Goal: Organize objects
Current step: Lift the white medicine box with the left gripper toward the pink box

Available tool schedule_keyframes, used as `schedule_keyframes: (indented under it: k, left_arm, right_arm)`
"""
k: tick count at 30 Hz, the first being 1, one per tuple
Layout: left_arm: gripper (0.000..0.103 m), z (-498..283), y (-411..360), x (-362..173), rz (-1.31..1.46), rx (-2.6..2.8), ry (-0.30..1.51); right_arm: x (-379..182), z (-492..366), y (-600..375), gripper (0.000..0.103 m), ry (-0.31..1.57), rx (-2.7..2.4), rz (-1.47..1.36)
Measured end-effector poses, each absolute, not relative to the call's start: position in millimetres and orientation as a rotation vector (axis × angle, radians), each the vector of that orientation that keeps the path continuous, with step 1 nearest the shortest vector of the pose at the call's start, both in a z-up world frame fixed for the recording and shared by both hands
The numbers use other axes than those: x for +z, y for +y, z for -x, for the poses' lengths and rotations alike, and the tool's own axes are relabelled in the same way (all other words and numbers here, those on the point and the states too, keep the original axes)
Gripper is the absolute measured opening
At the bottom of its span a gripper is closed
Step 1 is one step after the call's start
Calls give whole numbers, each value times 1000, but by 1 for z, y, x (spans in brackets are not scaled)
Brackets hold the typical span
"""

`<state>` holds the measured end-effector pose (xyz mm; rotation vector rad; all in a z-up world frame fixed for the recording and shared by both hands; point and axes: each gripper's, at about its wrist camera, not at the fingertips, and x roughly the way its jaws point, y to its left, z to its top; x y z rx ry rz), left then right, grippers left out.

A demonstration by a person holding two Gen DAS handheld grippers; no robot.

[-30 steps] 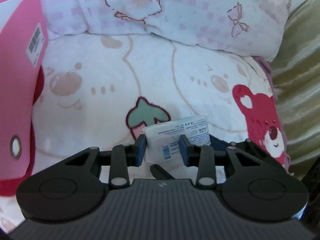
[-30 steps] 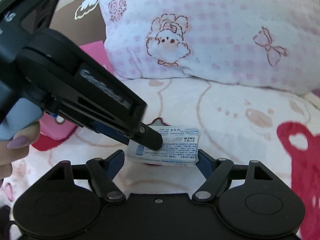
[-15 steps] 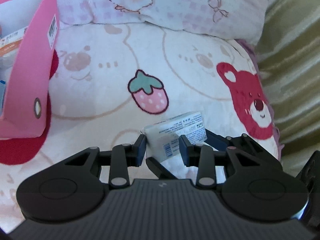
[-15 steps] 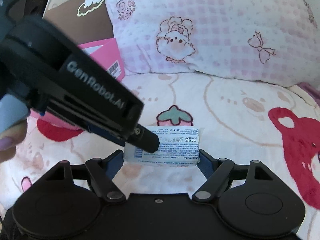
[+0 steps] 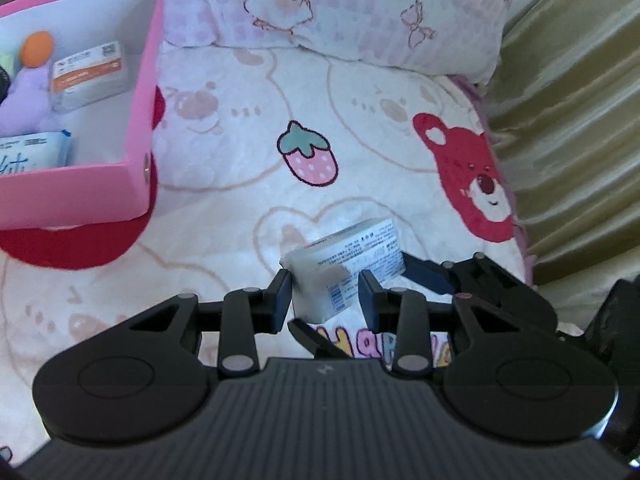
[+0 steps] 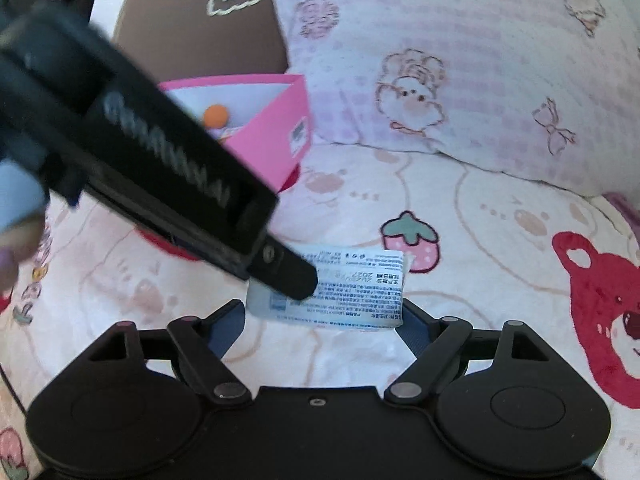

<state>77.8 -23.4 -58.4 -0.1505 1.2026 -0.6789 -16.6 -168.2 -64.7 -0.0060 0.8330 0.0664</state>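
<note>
Clamped jaws mark the left gripper (image 5: 325, 298) in its own wrist view: the two blue-faced pads press on the near end of a white tissue packet (image 5: 344, 266), which is held clear of the blanket (image 5: 240, 184) with its printed label facing up. At the packet's far end a blue pad of the right gripper (image 5: 430, 276) reaches in from the right. Off to the upper left sits an open pink box (image 5: 140, 120) on a red patch of the blanket; inside it lie a purple plush toy (image 5: 24, 100) with an orange ball on top, a small white and orange carton (image 5: 88, 74) and a blue-edged wipes pack (image 5: 36, 154). A pink checked pillow (image 5: 360, 12) lies along the top, an olive curtain (image 5: 572, 120) on the right. From the right wrist view, the right gripper (image 6: 322, 322) has its jaws opening — the blue pads stand just outside the two ends of the tissue packet (image 6: 352, 296), which hangs between them. The left gripper (image 6: 292, 276) comes down from the upper left and pinches the packet's left part, a fingertip (image 6: 8, 256) showing at the frame's left edge. Beyond, the pink box (image 6: 276, 140) rests near the pillow (image 6: 460, 60).
</note>
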Motion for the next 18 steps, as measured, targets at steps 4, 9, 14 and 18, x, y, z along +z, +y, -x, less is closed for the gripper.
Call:
schedule_keyframes:
  k: [4, 9, 14, 18]
  left_arm:
    - [34, -71, -7, -45, 171, -696, 1191]
    - [34, -65, 9, -29, 164, -685, 1169]
    - [34, -59, 27, -8, 142, -681, 1138]
    - [34, -56, 40, 7, 138, -671, 1118]
  right_arm:
    - [-53, 21, -157, 86, 842, 75, 4]
    - [-35, 21, -143, 86, 830, 104, -1]
    - [-16, 22, -127, 86, 807, 129, 32]
    - [-2, 23, -114, 86, 780, 146, 54]
